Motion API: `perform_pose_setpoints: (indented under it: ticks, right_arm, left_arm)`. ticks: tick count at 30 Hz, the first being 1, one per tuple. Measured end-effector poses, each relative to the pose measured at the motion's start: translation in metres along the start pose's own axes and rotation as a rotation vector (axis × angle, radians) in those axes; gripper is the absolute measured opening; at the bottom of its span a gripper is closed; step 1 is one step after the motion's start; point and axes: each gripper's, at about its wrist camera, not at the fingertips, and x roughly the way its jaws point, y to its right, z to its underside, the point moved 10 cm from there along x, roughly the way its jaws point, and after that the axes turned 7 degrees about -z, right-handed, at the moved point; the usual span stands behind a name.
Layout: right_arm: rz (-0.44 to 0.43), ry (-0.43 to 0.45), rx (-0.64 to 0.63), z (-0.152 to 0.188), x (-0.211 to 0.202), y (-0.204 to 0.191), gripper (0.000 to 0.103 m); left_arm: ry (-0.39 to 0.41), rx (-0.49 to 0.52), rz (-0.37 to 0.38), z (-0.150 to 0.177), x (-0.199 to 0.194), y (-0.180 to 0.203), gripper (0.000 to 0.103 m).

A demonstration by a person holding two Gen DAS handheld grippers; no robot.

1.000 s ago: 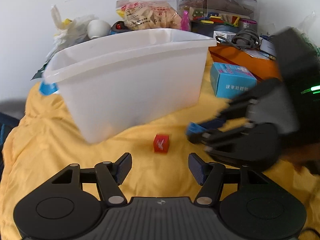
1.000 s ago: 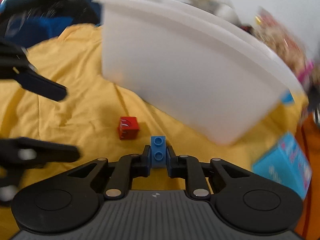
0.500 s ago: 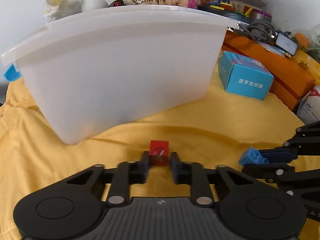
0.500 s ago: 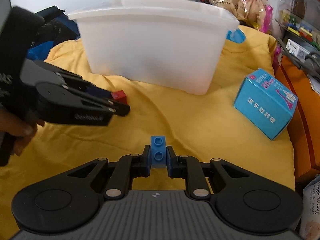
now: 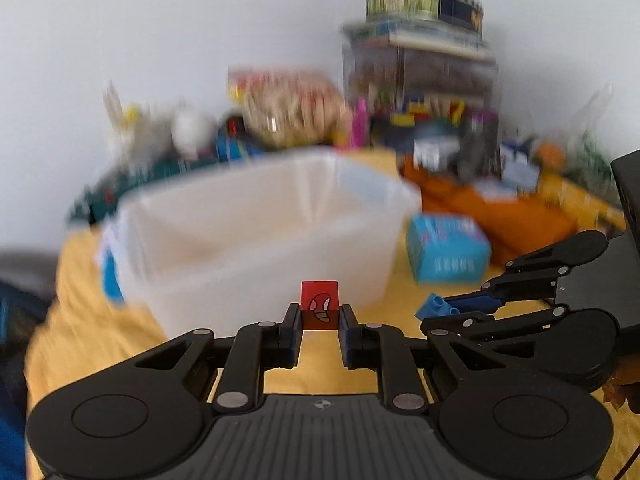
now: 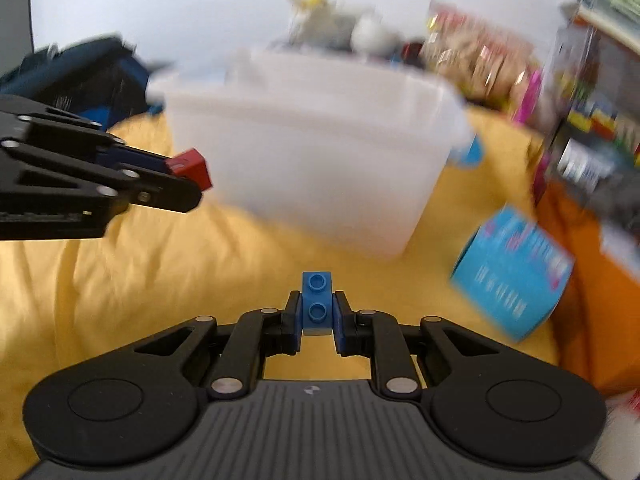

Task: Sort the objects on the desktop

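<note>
Translucent matt plastic bin [image 5: 256, 240]; soft, creased yellow cloth [image 6: 140, 272]; glossy moulded plastic, red cube [image 5: 320, 306] and studded blue brick [image 6: 317, 306]; printed cardboard, blue box [image 6: 512, 276]; matt black plastic grippers, ribbed housings

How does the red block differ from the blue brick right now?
The red block is a printed cube without visible studs; the blue brick is a taller, plain brick with two round studs. The red block sits in the left hand-held gripper, the blue brick in the right hand-held gripper. Both are clamped above the yellow cloth.

Our left gripper [image 5: 320, 316] pinches a small red plastic cube [image 5: 319, 305]; our right gripper [image 6: 317, 312] clamps a blue studded plastic brick [image 6: 317, 305].
</note>
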Motion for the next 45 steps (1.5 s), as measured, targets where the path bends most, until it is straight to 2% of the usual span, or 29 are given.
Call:
perform_pose_setpoints:
  ticks: [5,9,13,16,19,21,22,23,24,25,26,27,31,33,36,38,41,42,45]
  right_arm:
    - [0.037,0.097,-0.039,-0.062,-0.012,0.014,0.017]
    - [0.012,0.133,-0.030,-0.104,-0.005,0.025,0.018]
    - [0.022,0.101,-0.030,-0.130,0.023,0.035,0.018]
    - [0.010,0.083,-0.019,-0.132,0.043,0.037,0.018]
    - [0.030,0.048,-0.032,-0.122,0.060,0.038,0.018]
    - [0.028,0.017,-0.020,-0.116,0.069,0.039,0.019]
    - [0.023,0.001,-0.006,-0.113,0.072,0.040,0.023]
    - [0.017,-0.010,0.009,-0.111,0.073,0.041,0.029]
    - [0.012,-0.011,0.018,-0.110,0.071,0.043,0.029]
    - [0.011,-0.006,0.020,-0.110,0.068,0.043,0.029]
    - [0.016,-0.001,0.016,-0.111,0.064,0.044,0.032]
    - [0.027,0.002,0.011,-0.111,0.060,0.046,0.038]
    - [0.032,-0.006,0.011,-0.113,0.047,0.048,0.045]
    - [0.031,-0.021,0.015,-0.111,0.041,0.047,0.060]
    - [0.055,-0.039,0.007,-0.109,0.033,0.047,0.065]
    - [0.071,-0.052,0.008,-0.107,0.029,0.049,0.071]
    - [0.092,-0.063,0.002,-0.107,0.025,0.053,0.080]
    - [0.098,-0.067,0.001,-0.108,0.024,0.055,0.084]
    - [0.104,-0.087,-0.003,-0.110,0.022,0.057,0.086]
  left_arm:
    - [0.086,0.052,-0.041,-0.055,0.001,-0.018,0.022]
    - [0.139,0.057,-0.074,-0.084,0.012,-0.032,0.022]
    - [0.088,0.017,-0.121,-0.087,0.048,-0.056,0.022]
    - [0.016,-0.029,-0.129,-0.072,0.076,-0.069,0.022]
    - [-0.040,-0.001,-0.124,-0.053,0.093,-0.064,0.022]
    - [-0.066,-0.018,-0.119,-0.047,0.100,-0.063,0.023]
    - [-0.072,-0.035,-0.120,-0.046,0.101,-0.064,0.026]
    - [-0.076,-0.055,-0.119,-0.046,0.099,-0.065,0.037]
    - [-0.077,-0.068,-0.115,-0.047,0.096,-0.066,0.045]
    - [-0.080,-0.077,-0.105,-0.048,0.094,-0.067,0.059]
    - [-0.079,-0.076,-0.103,-0.050,0.089,-0.067,0.066]
    - [-0.071,-0.062,-0.116,-0.051,0.085,-0.066,0.066]
    - [-0.037,0.045,-0.232,-0.061,0.069,-0.062,0.073]
    - [-0.004,0.091,-0.258,-0.066,0.060,-0.056,0.074]
    - [0.003,0.092,-0.273,-0.070,0.051,-0.052,0.078]
    - [-0.052,0.052,-0.276,-0.070,0.051,-0.053,0.078]
    - [-0.099,-0.007,-0.202,-0.071,0.050,-0.052,0.078]
    - [-0.098,-0.015,-0.196,-0.073,0.049,-0.054,0.078]
    - [-0.127,0.007,-0.212,-0.073,0.052,-0.054,0.078]
